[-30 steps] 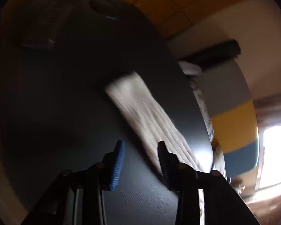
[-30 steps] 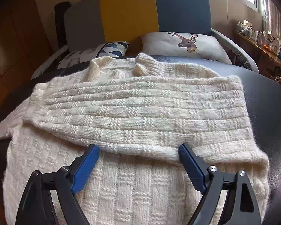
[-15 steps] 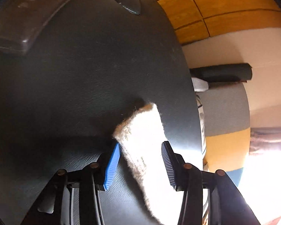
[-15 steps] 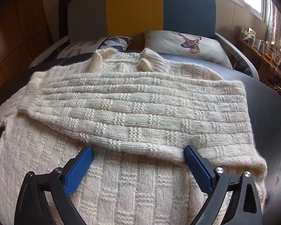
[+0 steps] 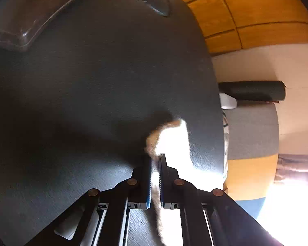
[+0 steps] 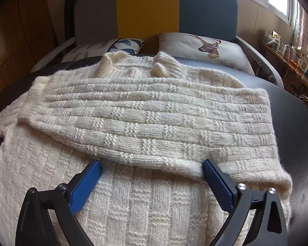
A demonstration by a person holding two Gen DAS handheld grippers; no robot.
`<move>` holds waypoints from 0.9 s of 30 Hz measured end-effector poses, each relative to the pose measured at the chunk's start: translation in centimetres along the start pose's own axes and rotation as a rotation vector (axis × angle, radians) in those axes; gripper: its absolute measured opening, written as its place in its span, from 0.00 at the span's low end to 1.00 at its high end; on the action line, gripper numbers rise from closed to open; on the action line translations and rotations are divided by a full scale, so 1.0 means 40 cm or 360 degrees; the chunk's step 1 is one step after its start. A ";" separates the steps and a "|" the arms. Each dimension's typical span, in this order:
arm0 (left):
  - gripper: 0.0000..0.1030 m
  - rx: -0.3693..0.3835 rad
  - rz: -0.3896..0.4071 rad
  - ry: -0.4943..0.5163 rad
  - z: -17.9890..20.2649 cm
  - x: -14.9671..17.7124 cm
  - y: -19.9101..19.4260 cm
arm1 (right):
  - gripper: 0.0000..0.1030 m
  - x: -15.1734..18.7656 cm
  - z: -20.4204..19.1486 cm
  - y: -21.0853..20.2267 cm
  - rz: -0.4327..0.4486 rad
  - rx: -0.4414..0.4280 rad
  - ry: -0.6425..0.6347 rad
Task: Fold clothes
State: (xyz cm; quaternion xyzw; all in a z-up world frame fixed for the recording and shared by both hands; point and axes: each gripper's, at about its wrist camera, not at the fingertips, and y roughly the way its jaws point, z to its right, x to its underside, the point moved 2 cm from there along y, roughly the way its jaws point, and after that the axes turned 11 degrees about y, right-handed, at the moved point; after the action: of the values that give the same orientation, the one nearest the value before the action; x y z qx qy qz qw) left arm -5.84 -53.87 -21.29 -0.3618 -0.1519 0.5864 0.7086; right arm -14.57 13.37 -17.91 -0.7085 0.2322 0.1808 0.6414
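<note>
A cream knitted sweater (image 6: 145,205) lies flat on a dark leather-like surface (image 6: 297,123), collar (image 6: 137,65) at the far side. One sleeve (image 6: 154,119) is folded across its chest. My right gripper (image 6: 152,166) hovers just in front of that sleeve's near edge, jaws spread wide, nothing pinched between them. In the left wrist view the other sleeve's end (image 5: 172,135) stretches out over the dark surface (image 5: 92,102), glaring in sunlight. My left gripper (image 5: 155,157) is shut on it, with knit showing between the pads.
Behind the sweater stands a sofa with a grey, yellow and blue back (image 6: 147,6), carrying a deer cushion (image 6: 205,45) and a patterned cushion (image 6: 121,45). A cluttered shelf (image 6: 287,51) runs along the right. A brown ridged object (image 5: 26,20) and wooden wall panels (image 5: 246,16) lie beyond the left gripper.
My left gripper moved up to the sleeve's end and closed on it. The right gripper's jaws spread a little wider while the hand held its place.
</note>
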 end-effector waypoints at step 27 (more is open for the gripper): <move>0.06 0.0977 -0.0633 0.0921 0.910 0.535 0.072 | 0.92 -0.086 -0.057 0.076 -0.0016 -0.0028 -0.0002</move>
State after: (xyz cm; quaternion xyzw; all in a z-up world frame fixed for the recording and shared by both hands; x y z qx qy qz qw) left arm -25.50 -21.40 -2.58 -0.2480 0.1661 0.3318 0.8949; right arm -19.21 11.22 -18.25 -0.7150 0.2266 0.1802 0.6363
